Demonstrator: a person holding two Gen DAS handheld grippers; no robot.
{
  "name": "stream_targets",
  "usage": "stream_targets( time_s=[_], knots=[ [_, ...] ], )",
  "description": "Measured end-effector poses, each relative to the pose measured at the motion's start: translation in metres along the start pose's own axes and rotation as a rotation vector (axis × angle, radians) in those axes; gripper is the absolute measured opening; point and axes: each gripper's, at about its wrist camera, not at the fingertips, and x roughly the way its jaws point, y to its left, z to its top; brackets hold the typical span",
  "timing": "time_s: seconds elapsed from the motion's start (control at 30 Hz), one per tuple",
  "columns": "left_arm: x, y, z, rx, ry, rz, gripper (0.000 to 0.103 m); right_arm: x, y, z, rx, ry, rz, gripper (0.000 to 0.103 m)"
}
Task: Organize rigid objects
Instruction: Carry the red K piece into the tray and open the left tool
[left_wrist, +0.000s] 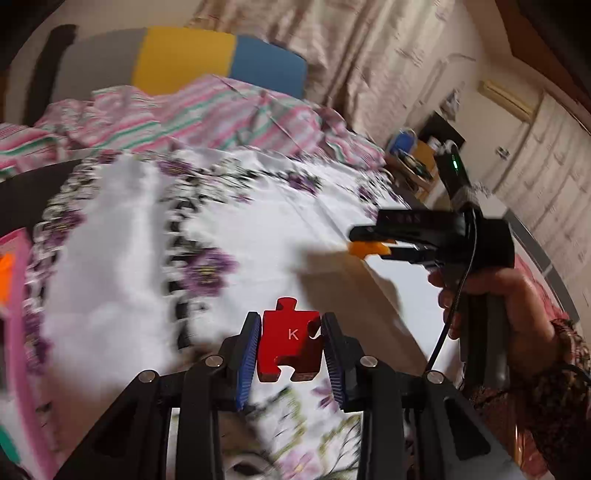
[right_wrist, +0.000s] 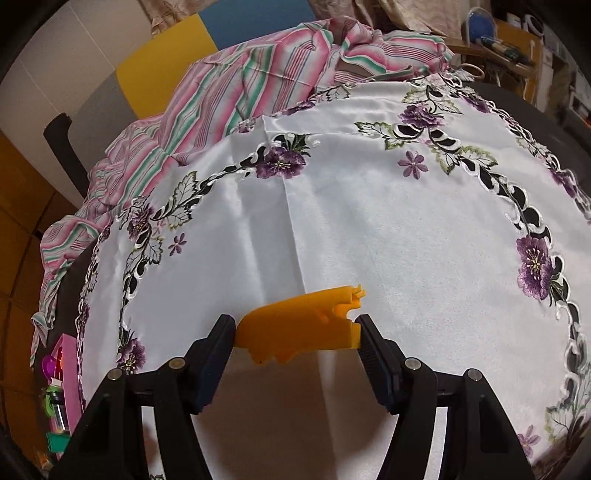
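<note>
Red and marked with a white K, a puzzle piece (left_wrist: 290, 341) sits clamped between the blue pads of my left gripper (left_wrist: 291, 350), lifted above the white flowered tablecloth (right_wrist: 369, 221). My right gripper (right_wrist: 297, 332) squeezes an orange plastic piece (right_wrist: 299, 325) at both ends, also above the cloth. A striped pink sheet (right_wrist: 229, 96) lies bunched at the far edge.

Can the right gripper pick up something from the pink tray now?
Probably not: right gripper has its jaws shut on an orange piece, and the pink tray sits far off at the table's left edge.
</note>
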Motion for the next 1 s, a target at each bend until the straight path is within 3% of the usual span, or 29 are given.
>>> stream_targets(
  time_s=[0.37, 1.0],
  knots=[
    [-0.071, 0.053, -0.026, -0.104, -0.080, 0.106, 0.033, -0.002, 0.018, -0.003, -0.089, -0.015, -0.006, 0.067],
    [-0.149, 0.151, -0.095, -0.334, -0.125, 0.296, 0.033, -0.001, 0.025, -0.006, -0.125, -0.008, -0.003, 0.067]
  ],
)
